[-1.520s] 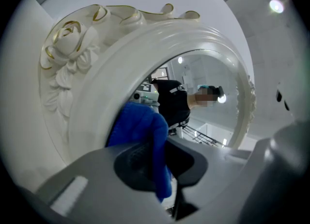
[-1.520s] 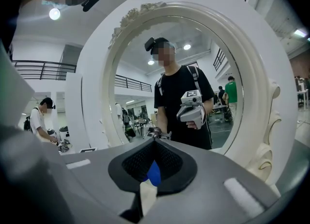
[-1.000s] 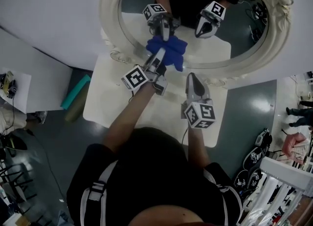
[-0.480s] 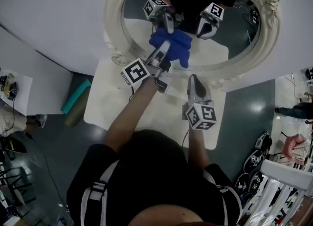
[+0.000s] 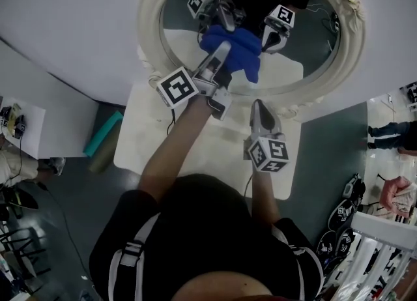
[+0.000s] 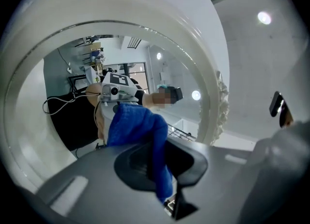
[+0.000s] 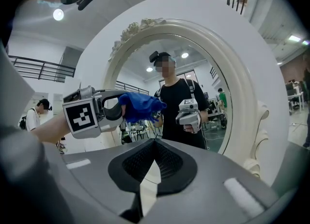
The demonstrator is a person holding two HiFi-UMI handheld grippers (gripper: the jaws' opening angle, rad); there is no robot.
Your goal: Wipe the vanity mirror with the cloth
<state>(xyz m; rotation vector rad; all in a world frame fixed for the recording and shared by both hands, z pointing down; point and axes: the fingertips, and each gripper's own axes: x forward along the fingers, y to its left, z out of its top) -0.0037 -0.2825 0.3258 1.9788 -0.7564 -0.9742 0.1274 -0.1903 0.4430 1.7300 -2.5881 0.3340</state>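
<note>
While right tongs [image 5: 257, 103] hang closed, left tongs [image 5: 224, 47] hold cloth [image 5: 242, 57] against mirror [image 5: 311, 40].

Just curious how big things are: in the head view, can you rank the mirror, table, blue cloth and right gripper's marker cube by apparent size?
1. mirror, cut off at the top
2. table, partly hidden by the arms
3. cloth
4. cube: close to the cloth's size and nearer the camera, so those two are unsure
</note>
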